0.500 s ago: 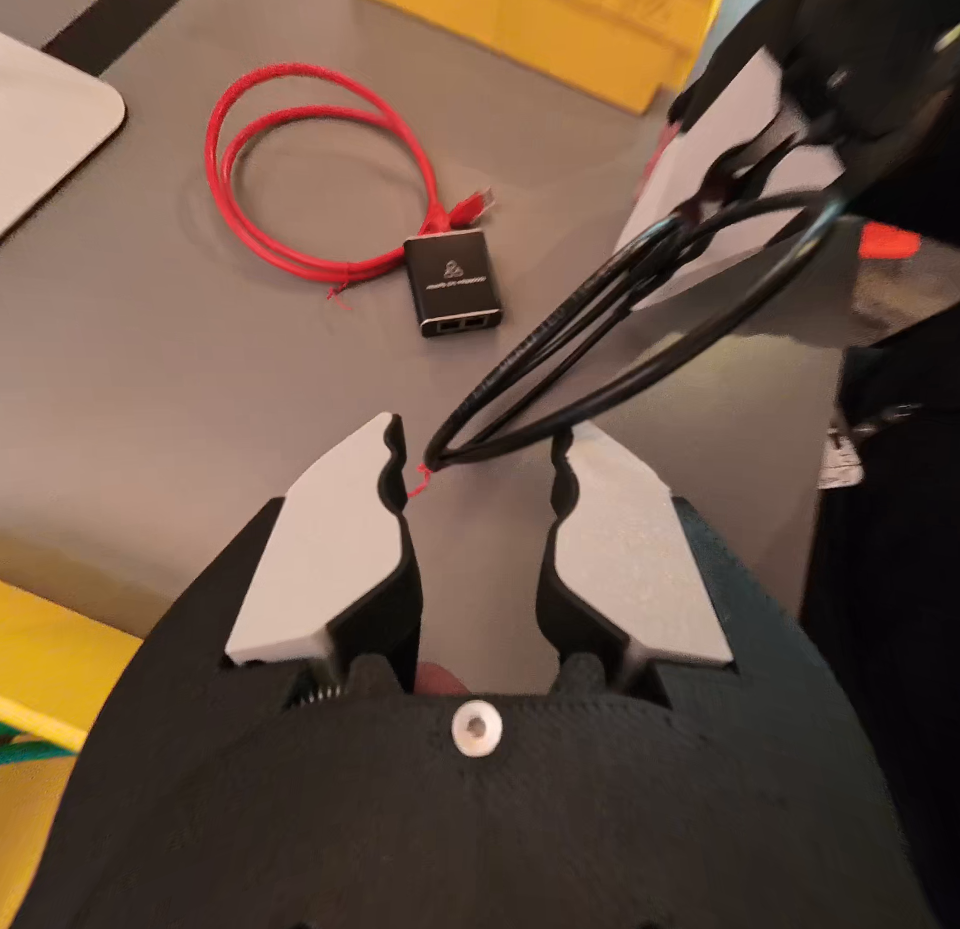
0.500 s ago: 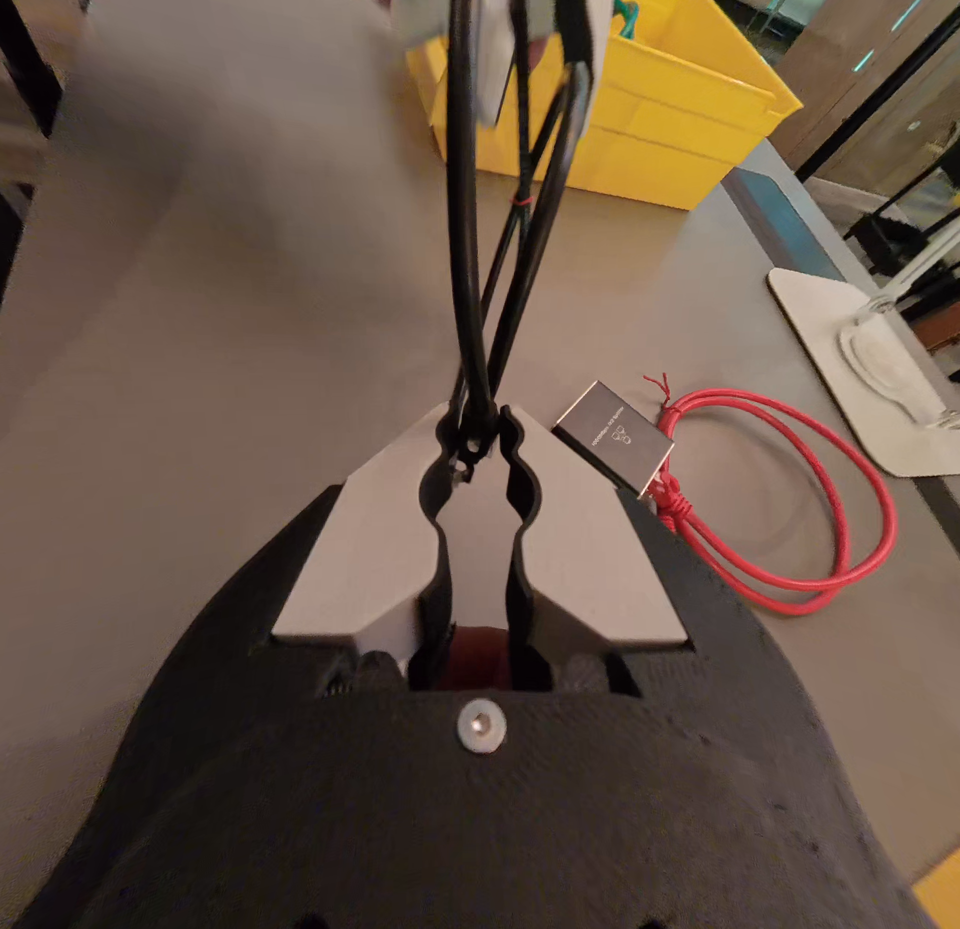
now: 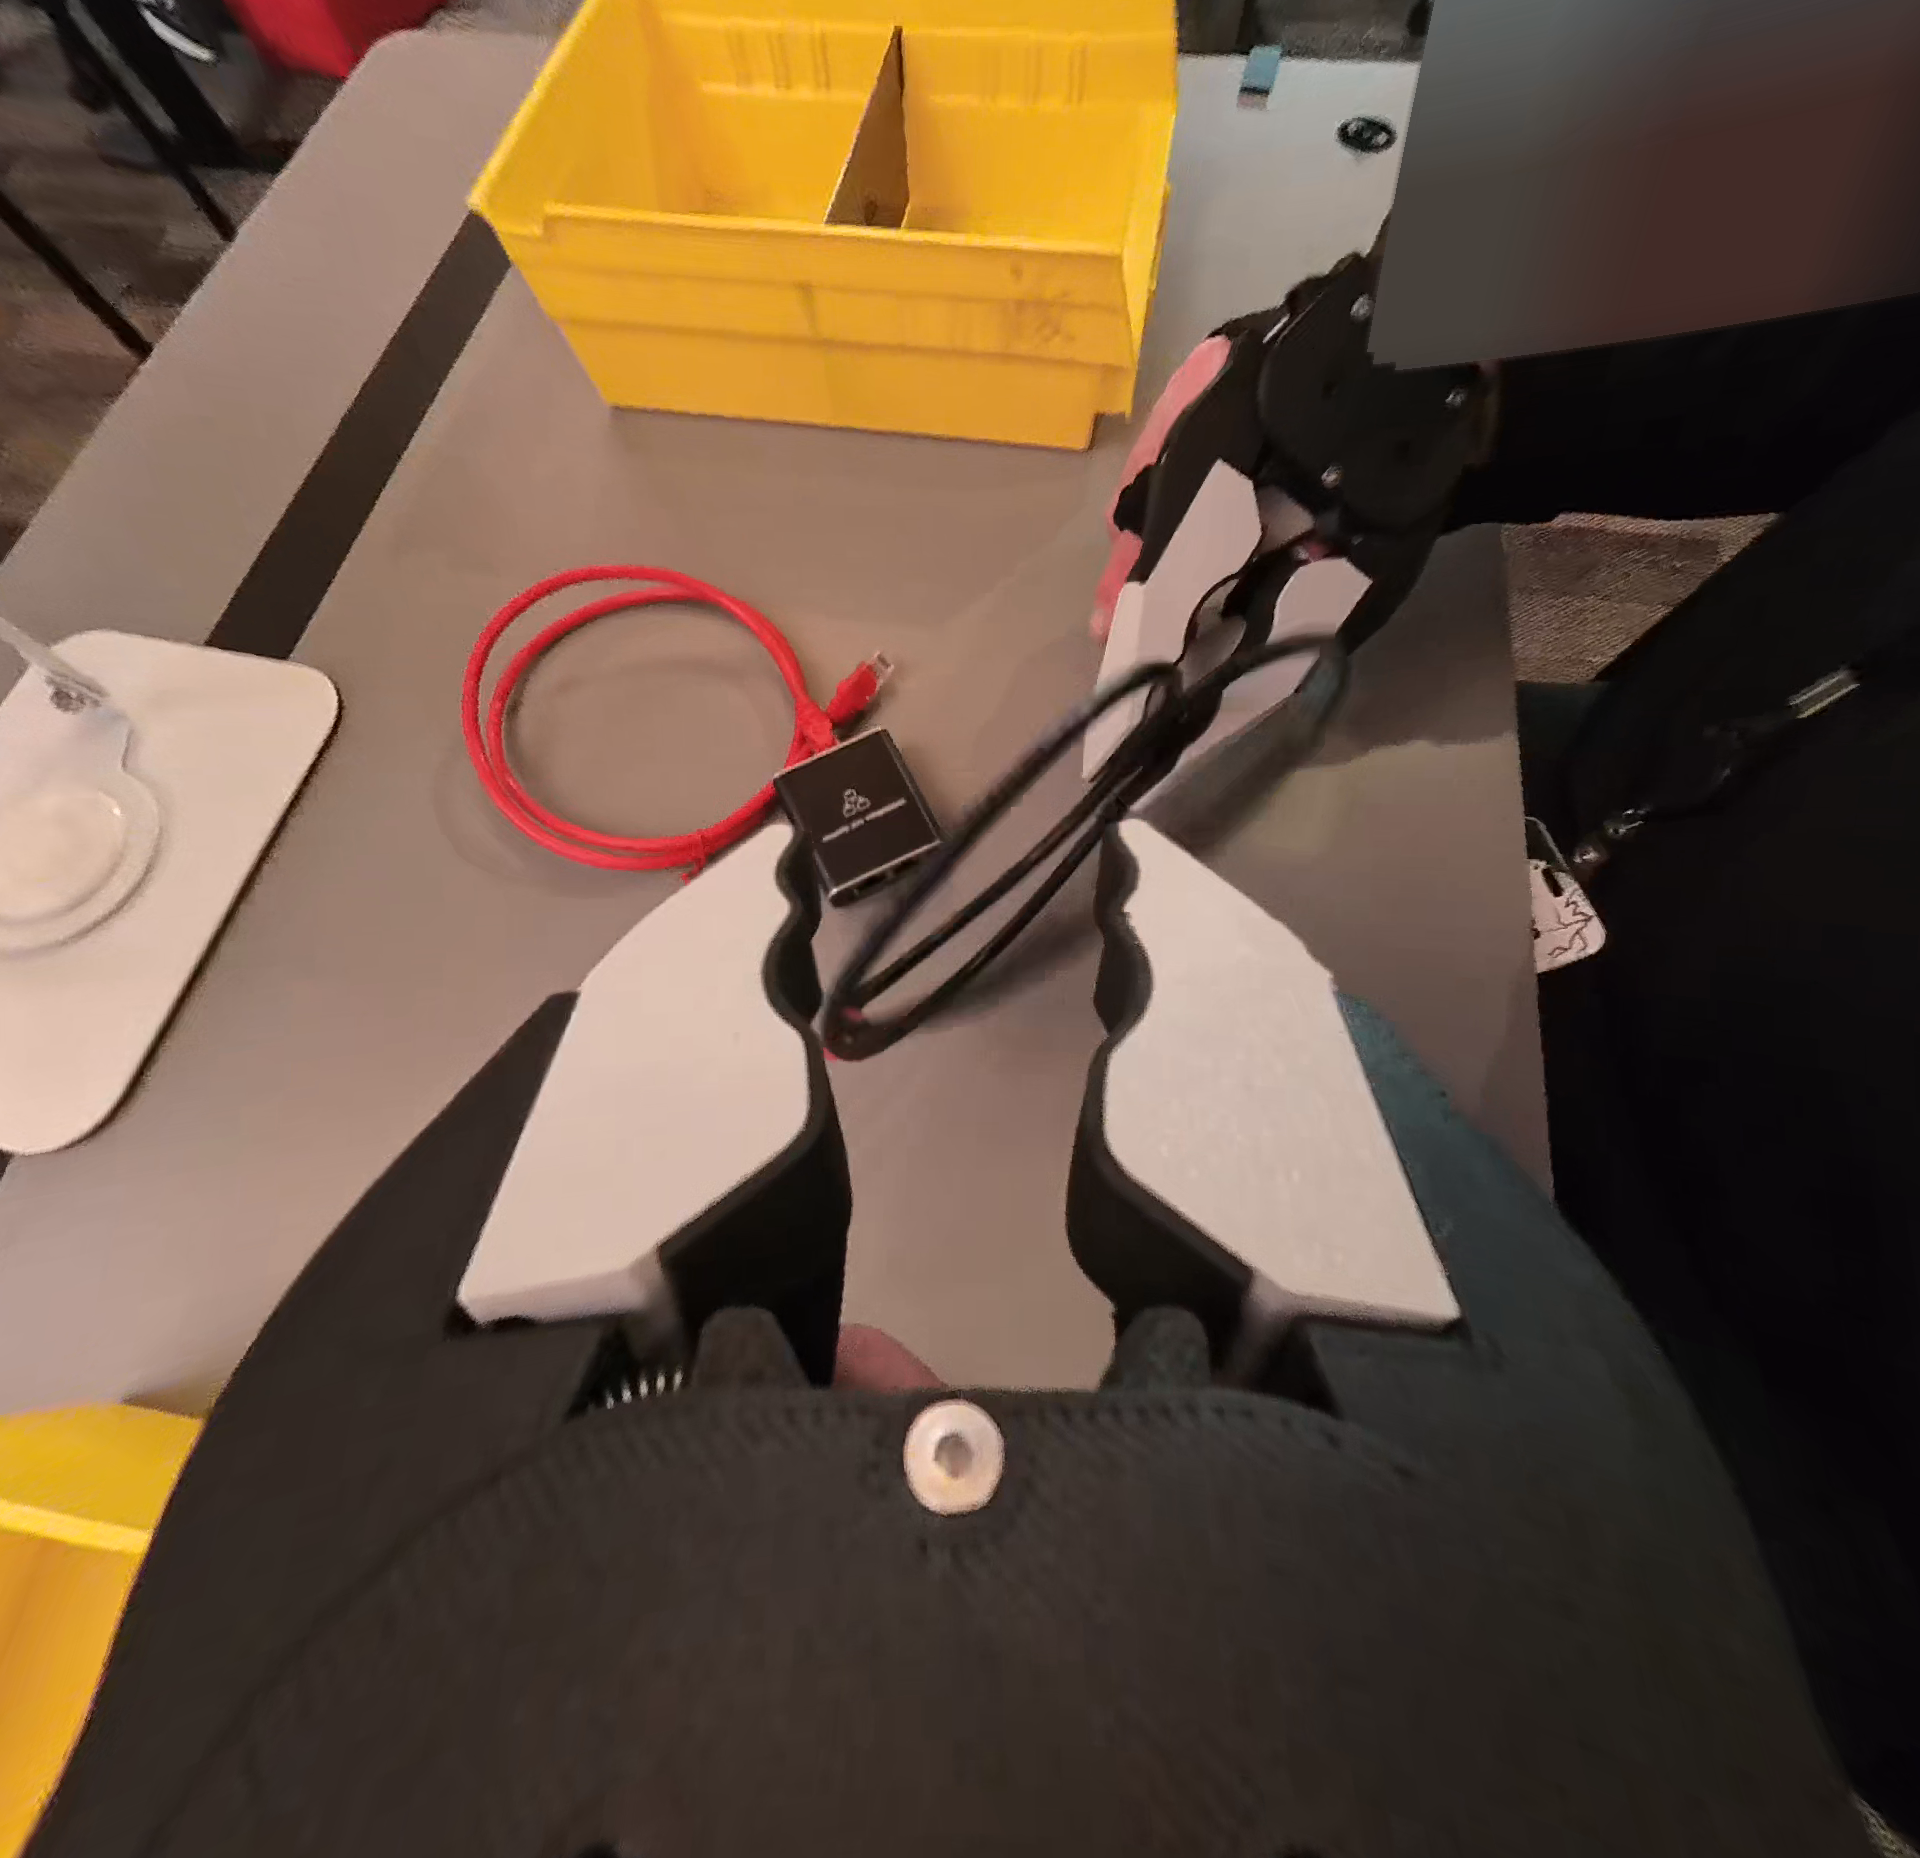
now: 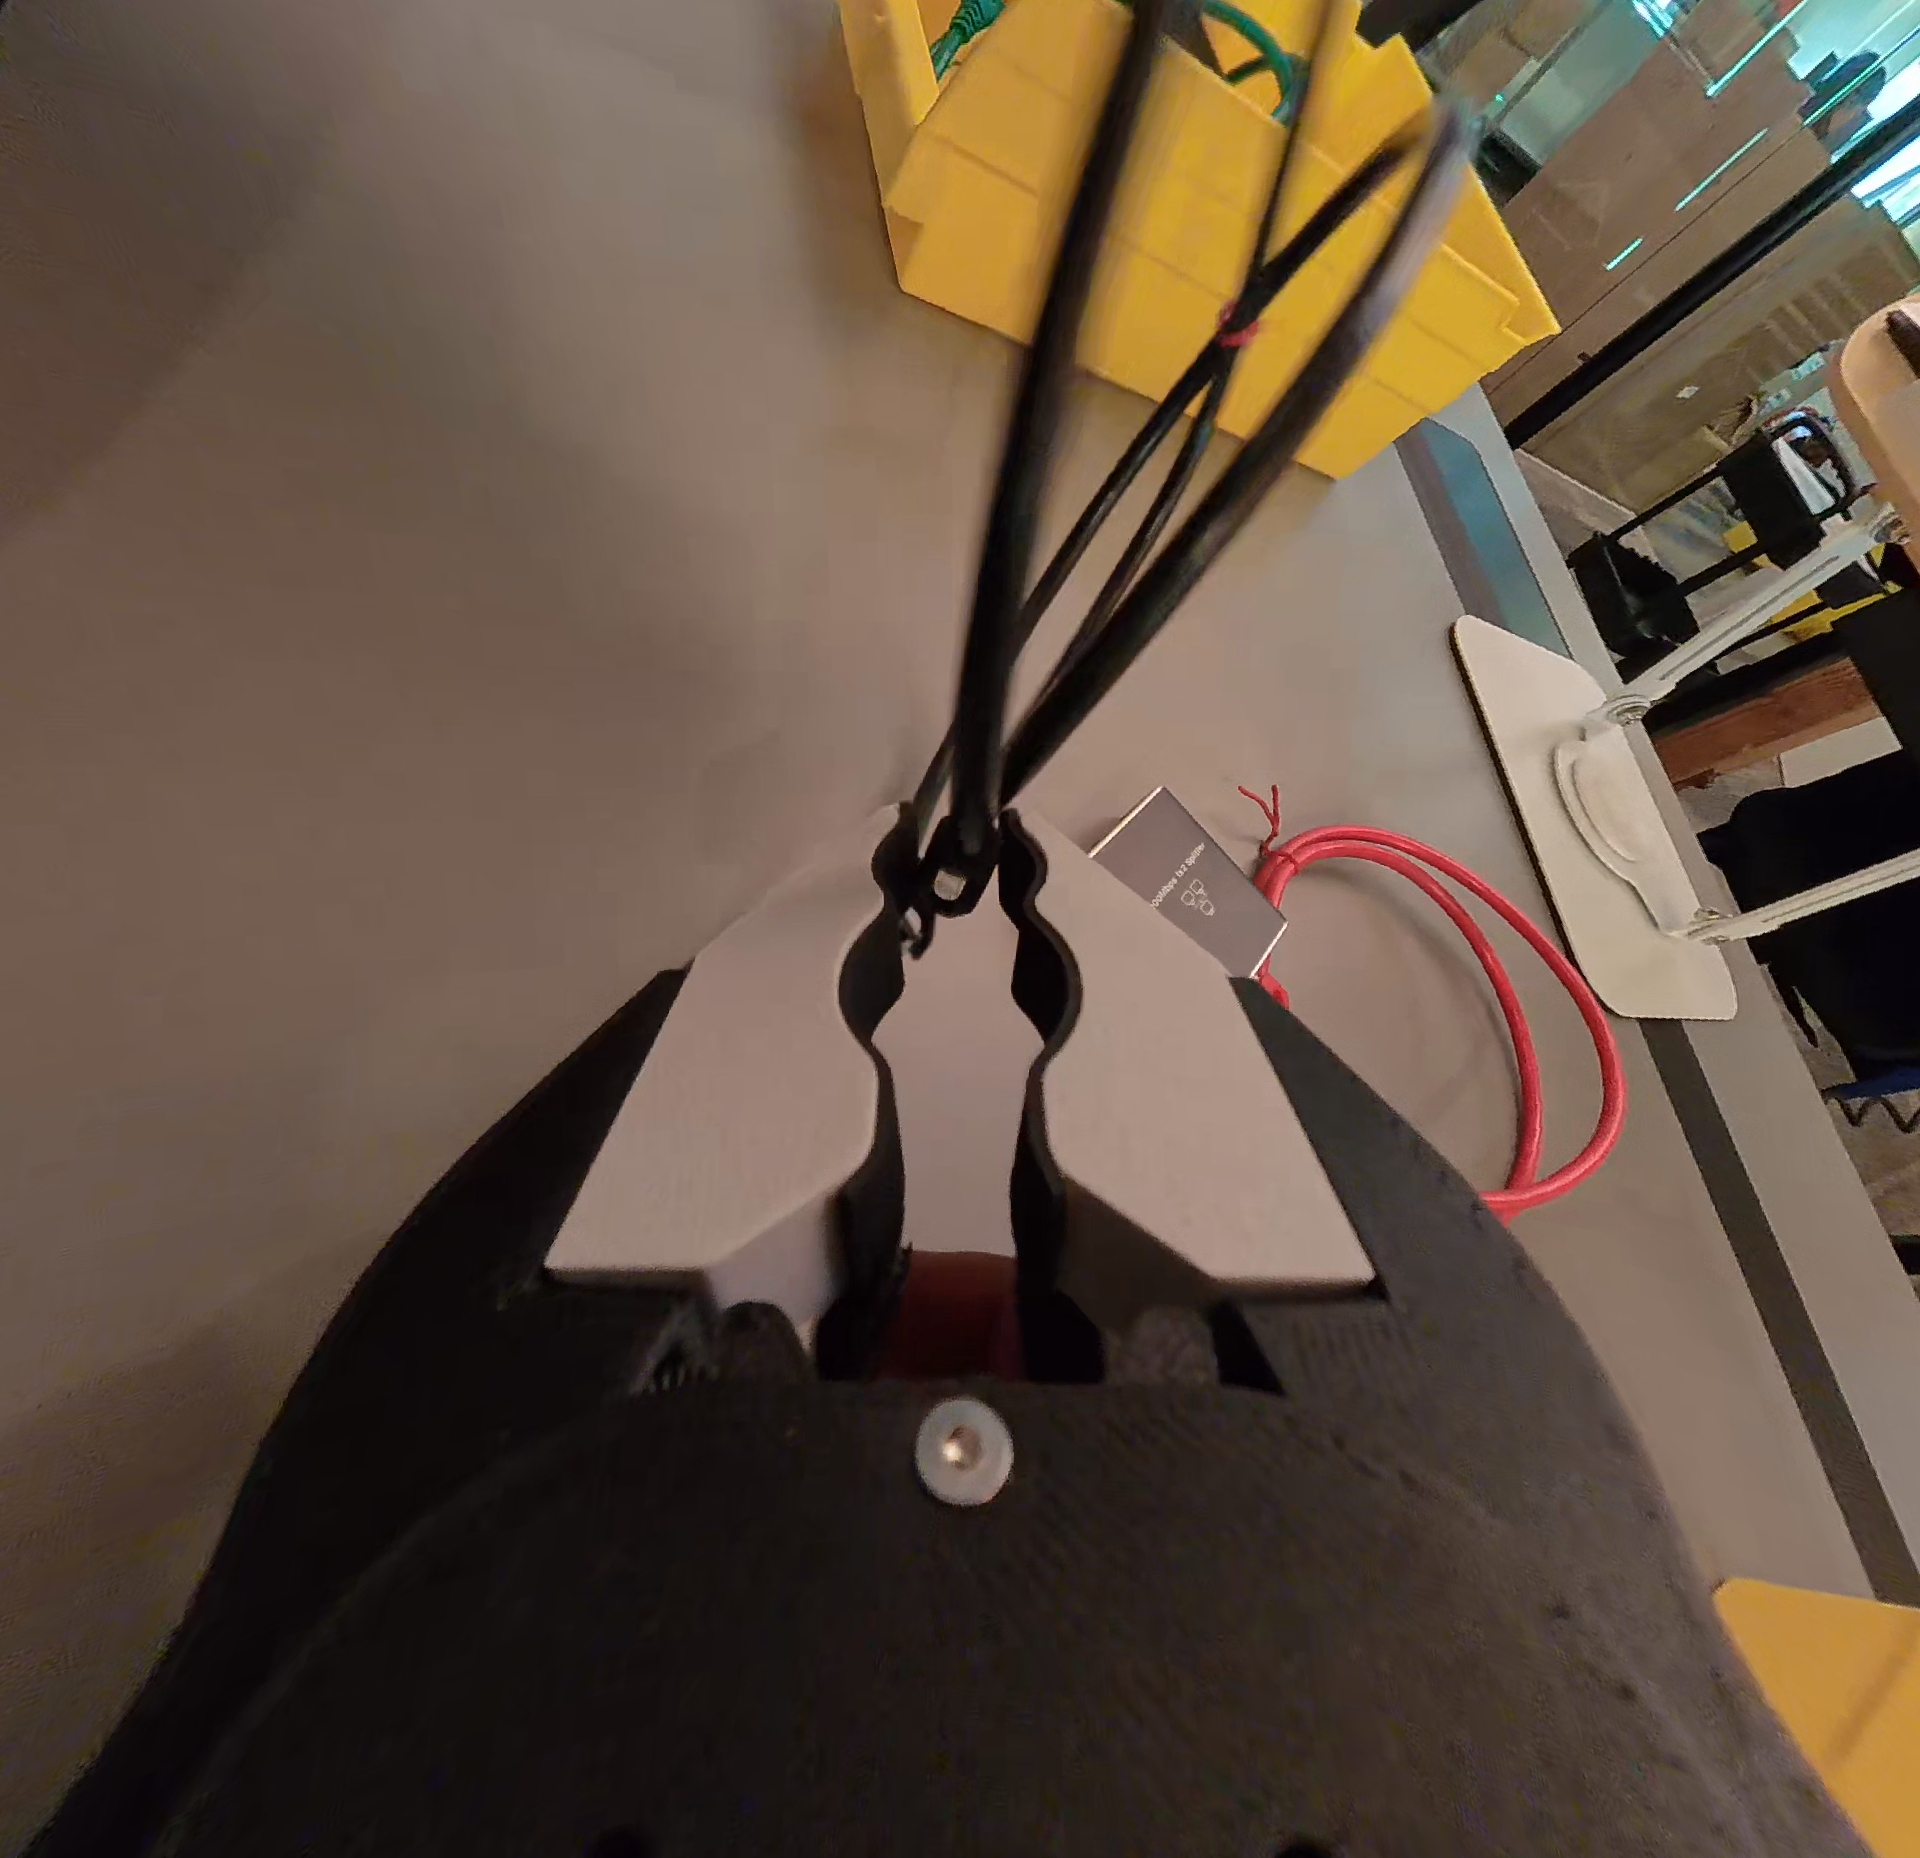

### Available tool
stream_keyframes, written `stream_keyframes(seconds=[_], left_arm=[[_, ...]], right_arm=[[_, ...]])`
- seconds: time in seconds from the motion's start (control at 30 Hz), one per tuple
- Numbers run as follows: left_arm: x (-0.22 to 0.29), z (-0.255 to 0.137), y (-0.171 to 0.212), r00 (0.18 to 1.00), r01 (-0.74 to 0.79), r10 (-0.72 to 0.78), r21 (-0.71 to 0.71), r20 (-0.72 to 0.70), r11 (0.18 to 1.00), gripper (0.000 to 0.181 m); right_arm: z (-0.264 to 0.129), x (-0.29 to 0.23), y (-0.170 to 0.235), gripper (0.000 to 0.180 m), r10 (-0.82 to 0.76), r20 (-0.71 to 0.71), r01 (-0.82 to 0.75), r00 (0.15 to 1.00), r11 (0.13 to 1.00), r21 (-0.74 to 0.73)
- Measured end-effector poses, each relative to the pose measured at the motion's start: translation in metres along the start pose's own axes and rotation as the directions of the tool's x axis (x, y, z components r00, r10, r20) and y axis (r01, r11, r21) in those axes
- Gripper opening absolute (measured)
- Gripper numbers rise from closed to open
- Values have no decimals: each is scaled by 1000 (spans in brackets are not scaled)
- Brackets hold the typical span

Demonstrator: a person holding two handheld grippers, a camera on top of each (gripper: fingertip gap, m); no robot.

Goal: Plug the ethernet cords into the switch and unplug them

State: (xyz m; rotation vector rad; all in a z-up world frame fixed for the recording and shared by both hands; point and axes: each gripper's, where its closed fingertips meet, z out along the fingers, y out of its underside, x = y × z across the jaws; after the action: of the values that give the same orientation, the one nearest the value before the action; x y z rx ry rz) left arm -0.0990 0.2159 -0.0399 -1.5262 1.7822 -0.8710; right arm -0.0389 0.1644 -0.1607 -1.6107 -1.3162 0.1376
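Warm, dim indoor light is spread softly over the matte grey worktop [image 3: 312, 1029]. The looped black cable [image 4: 1174, 478] is smeared by motion blur above the yellow plastic bin [image 4: 1195, 281]. Straight lines are bowed by wide-angle distortion beyond it.

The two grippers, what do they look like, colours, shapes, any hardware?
Both match. The left gripper and right gripper have textured black bodies, pale grey wedge-shaped fingers with wavy black inner edges, and one silver screw centred on the body.
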Motion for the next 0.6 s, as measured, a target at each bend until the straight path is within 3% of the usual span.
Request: stream_keyframes(seconds=[0.1,0.23,0.47,0.6], left_arm=[[4,-14,-2,999,8,-8,4,-53,1000,51],[-3,-15,5,1000,19,-19,-3,-13,1000,51],[20,69,36,986,-165,157,-156,-61,974,49],[44,109,35,961,-132,103,-99,-257,986,51]], right_arm=[[1,-3,4,11,-23,8,23,1000,1000,-19],[5,-10,5,10,-55,31,56,998,998,-33],[5,-10,1,10,-83,15,83,996,996,-22],[3,-9,-8,10,-130,-14,130,991,991,8]])
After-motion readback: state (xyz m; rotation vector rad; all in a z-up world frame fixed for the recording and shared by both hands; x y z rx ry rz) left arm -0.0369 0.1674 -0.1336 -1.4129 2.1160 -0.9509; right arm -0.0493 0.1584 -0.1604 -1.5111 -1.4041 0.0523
